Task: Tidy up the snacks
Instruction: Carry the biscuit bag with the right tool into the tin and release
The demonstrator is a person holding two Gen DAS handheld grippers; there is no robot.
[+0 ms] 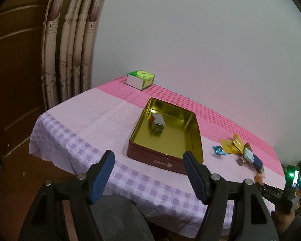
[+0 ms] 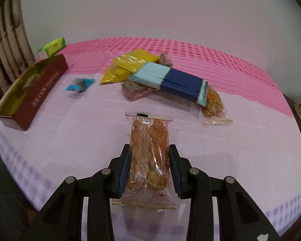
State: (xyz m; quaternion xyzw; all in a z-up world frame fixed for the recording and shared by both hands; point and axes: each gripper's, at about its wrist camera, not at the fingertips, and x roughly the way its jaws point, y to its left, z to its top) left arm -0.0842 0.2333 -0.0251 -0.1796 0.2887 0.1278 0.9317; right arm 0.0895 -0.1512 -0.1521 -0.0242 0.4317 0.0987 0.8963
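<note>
The right gripper (image 2: pixel 149 167) is pressed together on a clear snack packet (image 2: pixel 148 156), which is held just above the tablecloth (image 2: pixel 70 140). Beyond it, more snacks are piled: a blue bar (image 2: pixel 166 80), yellow packets (image 2: pixel 130 64) and another clear packet (image 2: pixel 213 104) (its far end is tucked under the bar). A small blue candy (image 2: pixel 79 84) is seen beside them. The left gripper (image 1: pixel 148 178) is kept wide apart with nothing in it, near the red tin (image 1: pixel 166 138), where one wrapped snack (image 1: pixel 157 123) is laid.

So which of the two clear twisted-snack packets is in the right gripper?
The upright clear packet is between the right gripper's pads. The other clear packet lies on the tablecloth, partly under the blue bar.
</note>
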